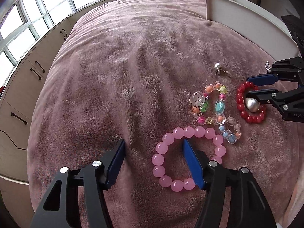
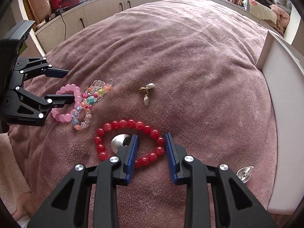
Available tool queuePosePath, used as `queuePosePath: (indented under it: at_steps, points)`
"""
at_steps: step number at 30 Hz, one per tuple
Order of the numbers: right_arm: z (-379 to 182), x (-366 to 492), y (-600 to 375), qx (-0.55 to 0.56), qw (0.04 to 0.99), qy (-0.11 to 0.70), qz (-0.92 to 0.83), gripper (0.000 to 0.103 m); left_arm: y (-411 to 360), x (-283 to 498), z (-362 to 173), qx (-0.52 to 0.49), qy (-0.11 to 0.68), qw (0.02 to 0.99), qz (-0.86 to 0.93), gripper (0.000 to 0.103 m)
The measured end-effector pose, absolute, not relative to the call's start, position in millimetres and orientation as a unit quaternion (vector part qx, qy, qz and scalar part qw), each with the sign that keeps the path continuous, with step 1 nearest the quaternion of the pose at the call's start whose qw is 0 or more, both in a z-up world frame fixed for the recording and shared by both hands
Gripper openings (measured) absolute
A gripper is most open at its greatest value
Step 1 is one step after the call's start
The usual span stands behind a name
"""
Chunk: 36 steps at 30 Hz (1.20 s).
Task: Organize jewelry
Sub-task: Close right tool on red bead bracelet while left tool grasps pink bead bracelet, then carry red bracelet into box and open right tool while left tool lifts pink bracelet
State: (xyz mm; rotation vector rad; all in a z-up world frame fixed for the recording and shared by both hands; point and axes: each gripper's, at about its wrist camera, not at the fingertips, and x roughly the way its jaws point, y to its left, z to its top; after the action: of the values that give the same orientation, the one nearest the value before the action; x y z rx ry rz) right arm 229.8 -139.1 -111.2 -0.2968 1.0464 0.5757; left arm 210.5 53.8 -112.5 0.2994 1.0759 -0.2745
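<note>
A pink bead bracelet (image 1: 168, 139) lies on the mauve plush blanket (image 1: 133, 76). My left gripper (image 1: 153, 145) stands open over its left side, one blue finger inside the ring and the other outside on bare blanket. To the right lies a red bead bracelet (image 2: 123, 123) with a silver egg-shaped piece (image 2: 118, 143) inside it. My right gripper (image 2: 151, 135) straddles the red ring's right side. Its left pad stands inside, clear of the beads, so it is open. Each gripper shows in the other's view: the right gripper (image 1: 247, 87) and the left gripper (image 2: 70, 85).
A bracelet of many-coloured charm beads (image 1: 220, 107) lies between the pink and red ones. A pearl drop earring (image 2: 151, 85) lies farther back. A silver piece (image 2: 245, 172) rests by my right gripper. A white box (image 2: 281, 114) stands at the right; cabinets (image 1: 28, 72) lie beyond the bed.
</note>
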Motion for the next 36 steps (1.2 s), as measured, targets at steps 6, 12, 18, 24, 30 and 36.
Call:
queuePosePath:
  at_steps: [6, 12, 18, 24, 30, 36]
  points:
    - [-109.1, 226.8, -137.3, -0.134, 0.818, 0.488, 0.275, 0.012, 53.3, 208.2, -109.2, 0.124, 0.514, 0.841, -0.113, 0.049]
    - [-105.5, 222.5, -137.1, -0.136, 0.819, 0.484, 0.275, 0.01, 62.9, 209.6, -104.3, 0.101, 0.516, 0.844, -0.101, 0.031]
    - [-98.9, 213.7, -135.8, -0.142, 0.824, 0.472, 0.28, 0.01, 70.9, 206.6, -97.8, 0.074, 0.514, 0.85, -0.09, 0.02]
    - [-86.1, 207.5, -138.4, -0.132, 0.836, 0.451, 0.285, 0.01, 75.8, 201.4, -88.4, 0.037, 0.511, 0.855, -0.08, 0.018]
    - [-67.3, 195.3, -136.3, -0.141, 0.849, 0.417, 0.293, 0.01, 74.5, 192.0, -69.8, 0.024, 0.494, 0.865, -0.086, 0.017]
    - [-41.5, 191.1, -132.7, -0.149, 0.859, 0.389, 0.297, 0.01, 64.1, 195.0, -51.2, 0.055, 0.485, 0.868, -0.089, 0.017]
